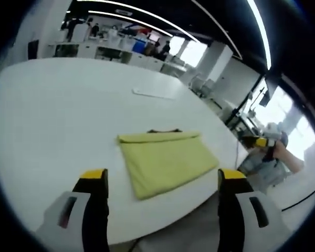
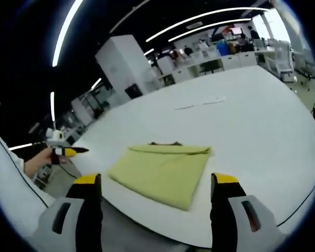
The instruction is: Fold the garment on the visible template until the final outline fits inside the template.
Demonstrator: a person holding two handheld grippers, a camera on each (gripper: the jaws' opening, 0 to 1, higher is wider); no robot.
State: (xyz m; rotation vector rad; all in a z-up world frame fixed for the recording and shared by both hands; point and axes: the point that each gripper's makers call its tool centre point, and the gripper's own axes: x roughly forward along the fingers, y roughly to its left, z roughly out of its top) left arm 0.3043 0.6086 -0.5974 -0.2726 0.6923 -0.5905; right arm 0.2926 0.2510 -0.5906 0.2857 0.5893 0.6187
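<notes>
- The garment (image 1: 165,160), a yellow-green cloth folded into a flat rectangle, lies on the white tabletop (image 1: 58,121) near its front edge. In the right gripper view the garment (image 2: 163,173) lies the same way on the tabletop (image 2: 262,115).
- A thin dark strip (image 1: 165,130) shows just past the far folded edge of the garment; in the right gripper view it appears as a dark strip (image 2: 165,143) at the same edge. What it is cannot be told.
- The left tongs (image 1: 161,181) are released: the two yellow-tipped jaws stand wide apart, hold nothing, and sit apart from the cloth.
- The right tongs (image 2: 157,184) are also released: the jaws are spread wide, hold nothing, and do not touch the garment.
- In the left gripper view the other tongs and the hand (image 1: 283,152) holding them appear at the right, off the tabletop edge.
- In the right gripper view a hand (image 2: 39,160) at the left holds the other tongs, well apart from the garment.
- A flat pale sheet (image 1: 153,93) lies farther back on the tabletop.
- Desks and shelving (image 2: 215,55) stand in the background under long ceiling lights (image 1: 142,13).
</notes>
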